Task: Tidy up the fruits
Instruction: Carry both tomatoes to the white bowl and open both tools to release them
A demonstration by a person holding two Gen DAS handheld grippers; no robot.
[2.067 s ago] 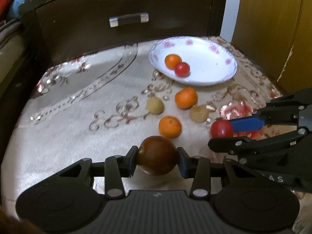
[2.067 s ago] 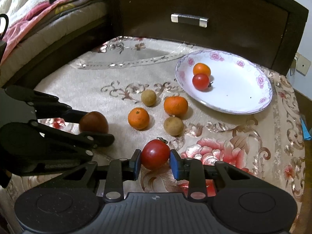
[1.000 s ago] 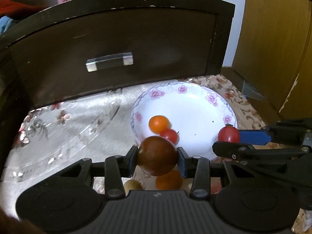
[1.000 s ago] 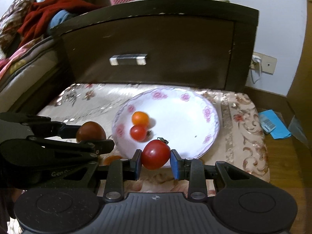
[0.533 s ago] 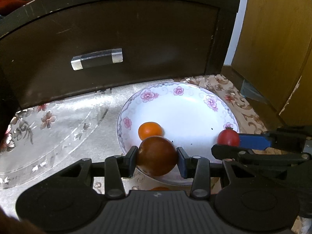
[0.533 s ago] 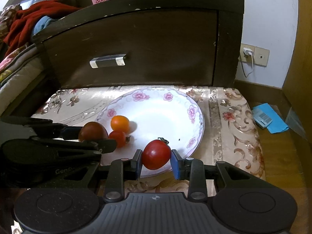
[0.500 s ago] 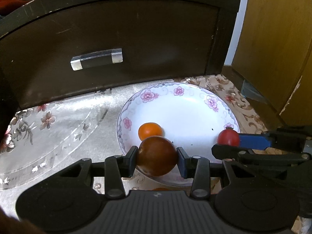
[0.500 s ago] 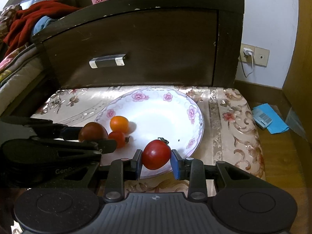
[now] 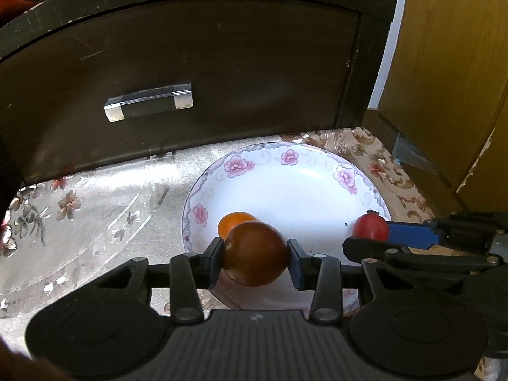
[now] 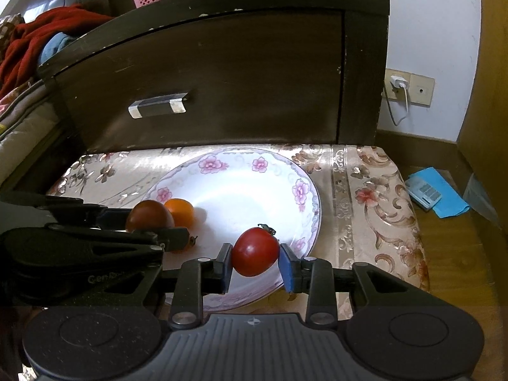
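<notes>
A white plate with pink flowers (image 9: 317,171) (image 10: 301,190) lies on the patterned cloth before a dark drawer front. My left gripper (image 9: 255,258) (image 10: 149,223) is shut on a dark brown-red fruit (image 9: 255,254) (image 10: 149,216) and holds it over the plate's near left rim. An orange fruit (image 9: 235,220) (image 10: 181,211) rests in the plate just behind it. My right gripper (image 10: 254,262) (image 9: 370,233) is shut on a red tomato (image 10: 254,250) (image 9: 370,227) over the plate's near right part. A second small red fruit in the plate is hidden behind the left gripper.
The dark drawer front (image 9: 190,73) with a metal handle (image 9: 149,101) rises right behind the plate. A wooden cabinet (image 9: 454,79) stands at the right. On the floor lies a blue packet (image 10: 435,195). A wall socket with a plug (image 10: 403,87) is on the white wall.
Both grippers have carried their fruits forward from the cloth to over the plate. The plate now looks larger and closer; the loose fruits on the cloth have dropped out of view.
</notes>
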